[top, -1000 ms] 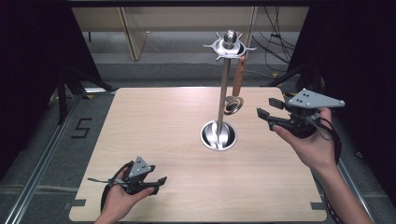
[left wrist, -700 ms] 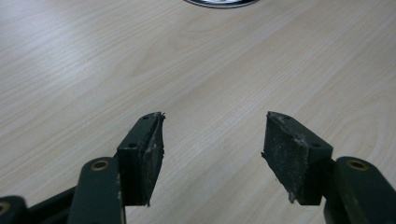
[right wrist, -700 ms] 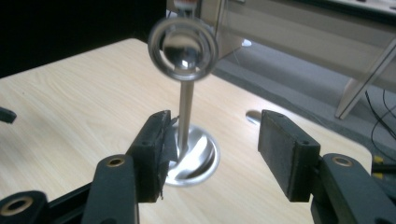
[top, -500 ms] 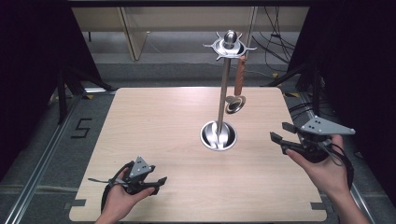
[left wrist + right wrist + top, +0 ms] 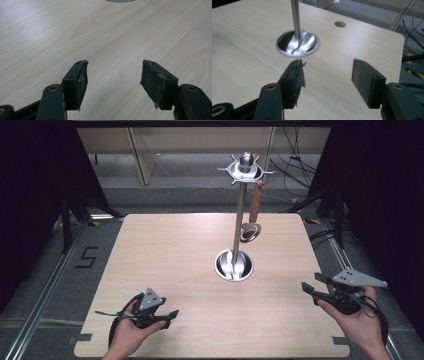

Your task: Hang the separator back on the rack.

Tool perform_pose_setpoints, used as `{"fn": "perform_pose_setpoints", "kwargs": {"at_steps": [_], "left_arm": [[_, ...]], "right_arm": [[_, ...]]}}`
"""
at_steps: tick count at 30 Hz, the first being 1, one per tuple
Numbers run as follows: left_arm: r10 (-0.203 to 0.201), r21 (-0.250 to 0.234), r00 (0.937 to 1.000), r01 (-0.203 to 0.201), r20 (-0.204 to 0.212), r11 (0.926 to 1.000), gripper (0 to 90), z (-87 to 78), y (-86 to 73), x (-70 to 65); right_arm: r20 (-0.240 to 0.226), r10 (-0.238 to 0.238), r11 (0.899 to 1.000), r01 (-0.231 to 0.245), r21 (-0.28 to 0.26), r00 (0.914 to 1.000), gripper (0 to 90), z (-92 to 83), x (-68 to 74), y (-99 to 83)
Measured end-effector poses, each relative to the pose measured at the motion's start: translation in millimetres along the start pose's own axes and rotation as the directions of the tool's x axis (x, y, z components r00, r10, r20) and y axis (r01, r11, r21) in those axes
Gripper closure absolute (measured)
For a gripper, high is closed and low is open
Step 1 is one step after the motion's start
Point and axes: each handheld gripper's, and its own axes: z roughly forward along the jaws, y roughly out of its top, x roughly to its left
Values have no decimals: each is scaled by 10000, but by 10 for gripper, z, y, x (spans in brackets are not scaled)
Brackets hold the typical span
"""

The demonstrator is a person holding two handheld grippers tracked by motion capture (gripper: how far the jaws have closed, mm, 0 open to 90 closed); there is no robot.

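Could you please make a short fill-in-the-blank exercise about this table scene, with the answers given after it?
1. The ladle with the brown handle hangs from the top of the metal ____.
2. The jaws of the right gripper are ____, with nothing between them.
3. The round base of the stand rests on the wooden ____.
4. The left gripper is near the ____ edge of the table in the high view.

Missing words: stand; open; table; bottom
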Motion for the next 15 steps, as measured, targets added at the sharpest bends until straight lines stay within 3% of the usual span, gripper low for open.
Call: {"fn": "perform_pose_setpoints", "kwargs": {"at_steps": [3, 7, 10, 12, 15], "left_arm": [[-37, 3, 10000, 37, -1, 10000, 371, 5, -4, -4], [199, 96, 9998, -199, -76, 9998, 370, 4, -4, 19], [-74, 34, 10000, 75, -14, 10000, 371, 11, -12, 0], [201, 212, 9998, -200, -6, 9996, 371, 2, -6, 21], [215, 215, 9998, -216, 47, 9995, 371, 7, 1, 18]], "right_arm": [[88, 97, 9996, -100, 272, 9999, 426, 12, -20, -144], [109, 230, 9987, -234, 448, 9997, 422, 30, -55, -305], [157, 526, 9972, -533, 515, 9985, 420, 41, -67, -417], [284, 533, 9978, -544, 383, 9982, 420, 56, -84, -480], [347, 705, 9965, -719, 430, 9969, 423, 77, -85, -541]]}}
